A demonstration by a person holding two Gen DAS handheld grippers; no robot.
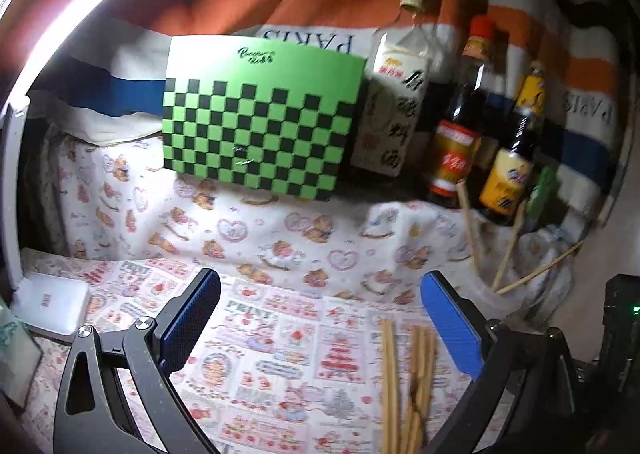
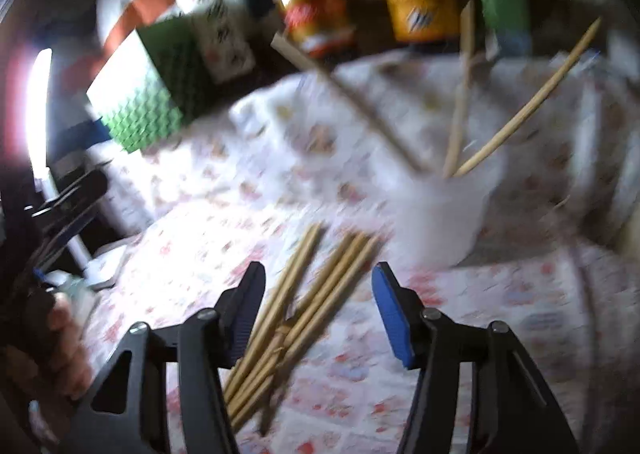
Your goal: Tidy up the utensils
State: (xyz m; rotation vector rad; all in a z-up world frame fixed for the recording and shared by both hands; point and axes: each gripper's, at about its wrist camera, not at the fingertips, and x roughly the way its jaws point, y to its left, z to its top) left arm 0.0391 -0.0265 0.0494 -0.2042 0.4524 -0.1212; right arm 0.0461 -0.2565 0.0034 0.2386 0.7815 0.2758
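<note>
Several wooden chopsticks (image 2: 304, 306) lie in a loose bundle on the patterned cloth. In the right wrist view they run between the open fingers of my right gripper (image 2: 318, 286), which holds nothing. The same bundle (image 1: 408, 378) shows in the left wrist view, low and right of centre, inside the wide-open jaws of my left gripper (image 1: 320, 294), also empty. Three more chopsticks (image 2: 516, 117) stand tilted in a clear plastic cup (image 2: 444, 213) behind the bundle; the cup with chopsticks (image 1: 516, 254) sits at the right in the left wrist view. The right view is motion-blurred.
A green checkered box (image 1: 256, 117) leans against a striped towel at the back. A white-labelled bottle (image 1: 396, 93) and two dark sauce bottles (image 1: 460, 133) stand to its right, just behind the cup. A white lamp base (image 1: 52, 310) sits at the left.
</note>
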